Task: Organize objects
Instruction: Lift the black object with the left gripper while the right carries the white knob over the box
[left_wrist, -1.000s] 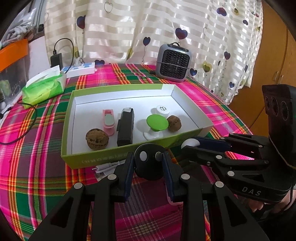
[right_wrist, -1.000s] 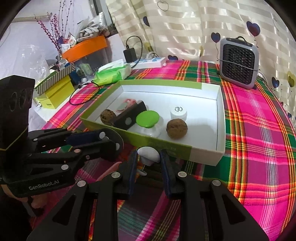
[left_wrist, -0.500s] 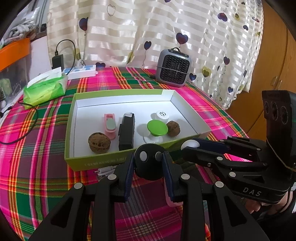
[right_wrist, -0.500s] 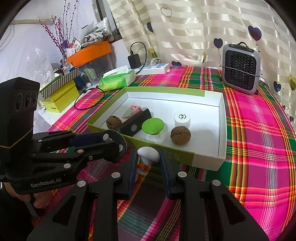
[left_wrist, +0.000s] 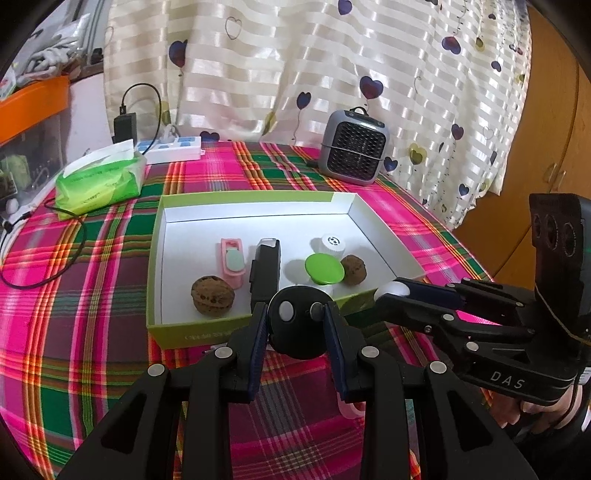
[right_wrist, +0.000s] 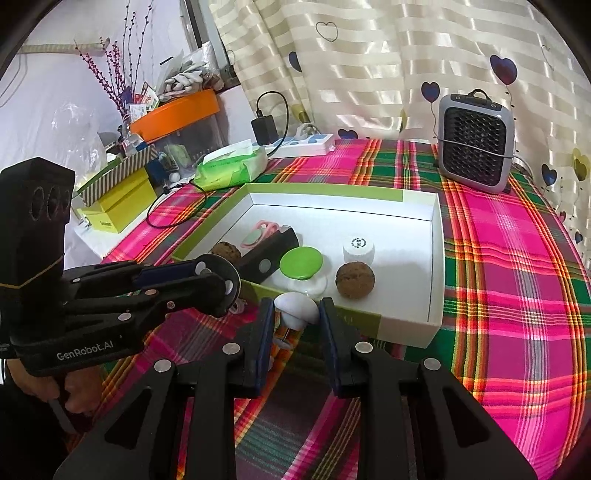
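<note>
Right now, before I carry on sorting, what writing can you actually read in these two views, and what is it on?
"DAS": on the side of the right gripper.
"GenRobot.AI": on the side of the left gripper.
Print on the green box front wall, the green tissue pack and the white round cap: too small or blurred to read.

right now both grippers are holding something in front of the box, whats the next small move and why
Probably carry the left gripper forward over the near wall of the green box and release its black round piece on the bare floor left of the walnut. It is gripped short of that wall, while the right gripper holds a white mushroom-shaped piece alongside.
</note>
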